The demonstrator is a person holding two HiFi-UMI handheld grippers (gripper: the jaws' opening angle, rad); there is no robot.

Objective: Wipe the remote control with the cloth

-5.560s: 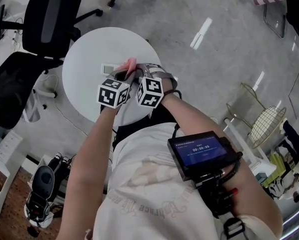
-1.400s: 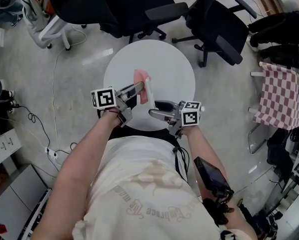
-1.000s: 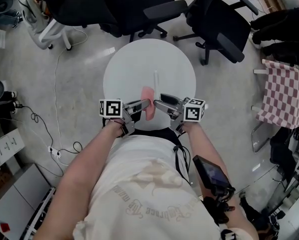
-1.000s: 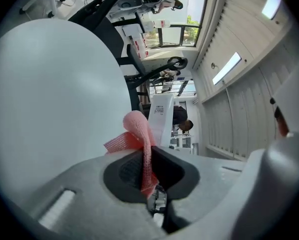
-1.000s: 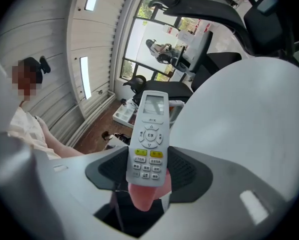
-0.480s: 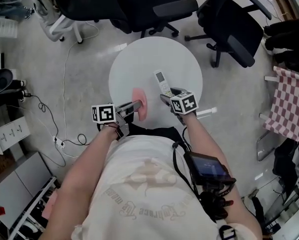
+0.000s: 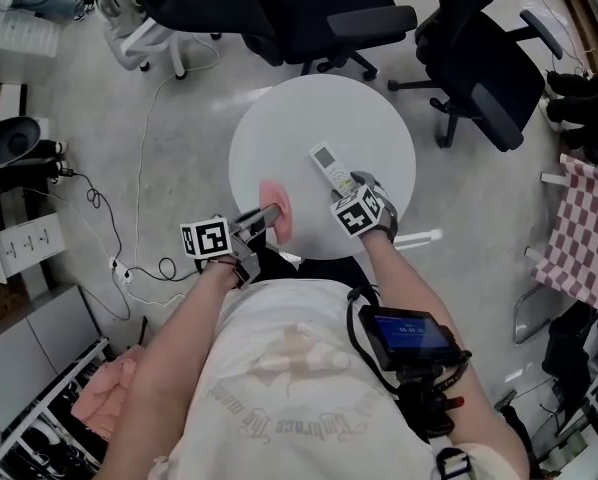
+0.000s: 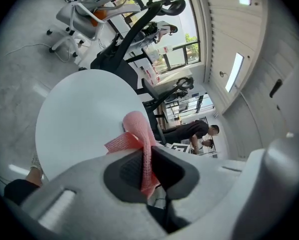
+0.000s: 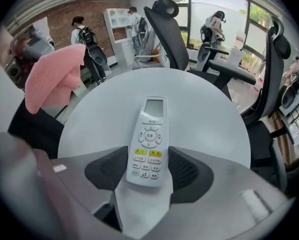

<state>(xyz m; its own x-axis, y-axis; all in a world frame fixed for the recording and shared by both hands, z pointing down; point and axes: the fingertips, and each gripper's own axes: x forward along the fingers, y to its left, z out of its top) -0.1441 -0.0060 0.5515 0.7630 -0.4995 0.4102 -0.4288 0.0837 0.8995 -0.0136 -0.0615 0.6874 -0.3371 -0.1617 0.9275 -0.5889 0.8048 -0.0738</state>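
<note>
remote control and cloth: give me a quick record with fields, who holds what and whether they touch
table: round, white
right gripper: shut on the remote control at its button end
remote control: white, screen end pointing away from the gripper
left gripper: shut on the cloth
cloth: pink, bunched, sticking out past the jaws
contact: cloth and remote control apart in the head view
stage: wiping not yet begun
</note>
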